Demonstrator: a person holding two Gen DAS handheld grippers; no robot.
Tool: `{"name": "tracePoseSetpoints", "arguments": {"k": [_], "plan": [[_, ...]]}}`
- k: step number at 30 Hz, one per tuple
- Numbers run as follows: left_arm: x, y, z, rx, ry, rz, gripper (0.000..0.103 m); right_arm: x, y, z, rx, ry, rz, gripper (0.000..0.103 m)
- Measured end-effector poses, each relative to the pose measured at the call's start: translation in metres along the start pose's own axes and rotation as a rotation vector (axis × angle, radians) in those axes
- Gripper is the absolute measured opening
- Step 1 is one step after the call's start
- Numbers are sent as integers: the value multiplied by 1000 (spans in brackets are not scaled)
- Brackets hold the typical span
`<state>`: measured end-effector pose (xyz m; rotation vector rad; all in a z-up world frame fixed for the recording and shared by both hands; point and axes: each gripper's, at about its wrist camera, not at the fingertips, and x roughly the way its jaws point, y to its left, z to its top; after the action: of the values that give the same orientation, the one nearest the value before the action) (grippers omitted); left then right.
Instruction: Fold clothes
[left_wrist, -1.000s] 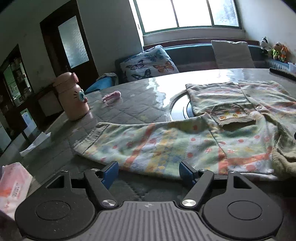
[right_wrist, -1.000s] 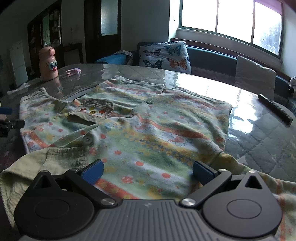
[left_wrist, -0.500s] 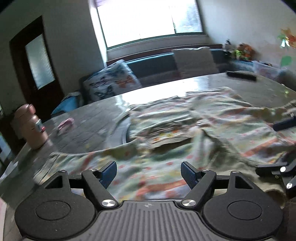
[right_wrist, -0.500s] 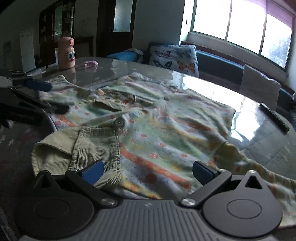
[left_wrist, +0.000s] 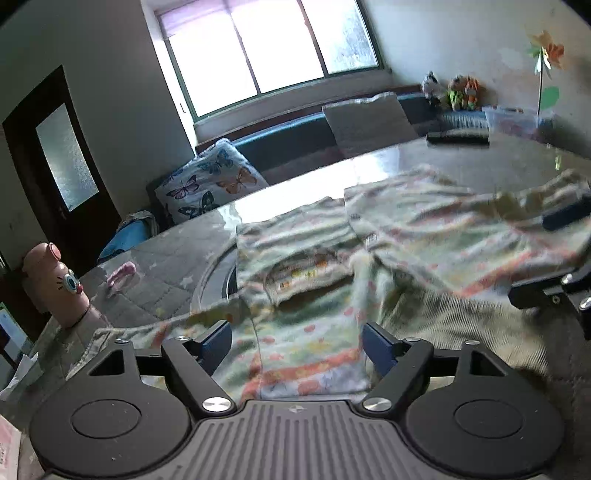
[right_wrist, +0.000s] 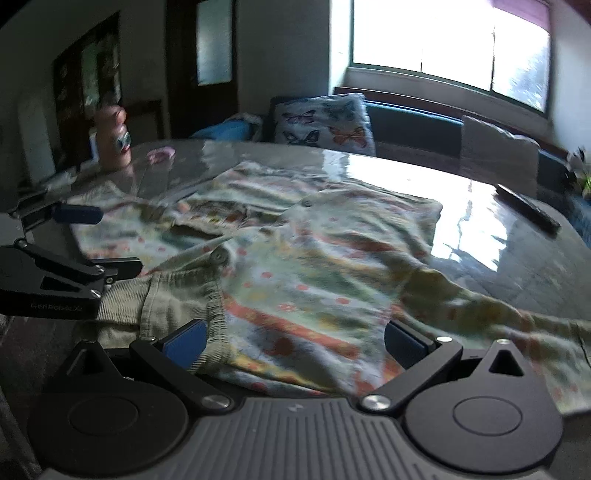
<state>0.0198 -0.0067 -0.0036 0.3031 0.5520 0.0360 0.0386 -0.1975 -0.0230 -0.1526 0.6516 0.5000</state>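
both grippers open over the shirt

left gripper (left_wrist: 297, 345) has just been widening, right gripper (right_wrist: 295, 339) gapes, neither pinching; shirt (right_wrist: 314, 258) lies spread mid-frame on the table (right_wrist: 517, 243). best pinch hem corners evenly.

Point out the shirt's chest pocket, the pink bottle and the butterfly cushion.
chest pocket (left_wrist: 306, 275), left wrist view, on its printed front band.
pink bottle (left_wrist: 55, 284), left wrist view, on its body beside the eye.
butterfly cushion (right_wrist: 321, 123), right wrist view, on the middle of its cover.

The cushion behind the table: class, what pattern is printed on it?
Butterflies on white; the cushion shows best in the left wrist view.
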Motion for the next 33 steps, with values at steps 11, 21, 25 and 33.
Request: {"name": "tracePoseSetpoints", "arguments": {"k": [11, 21, 25, 33], "plan": [[-2, -14, 27, -46, -38, -91, 89, -21, -49, -13, 167, -28, -130, 103], [14, -39, 18, -14, 24, -145, 89, -16, -75, -10, 203, -20, -173, 103], [15, -44, 15, 4, 32, -155, 89, -2, -86, 1, 192, -16, -225, 98], [17, -49, 15, 21, 42, -168, 89, 18, -108, -4, 222, 37, -293, 91]]}}
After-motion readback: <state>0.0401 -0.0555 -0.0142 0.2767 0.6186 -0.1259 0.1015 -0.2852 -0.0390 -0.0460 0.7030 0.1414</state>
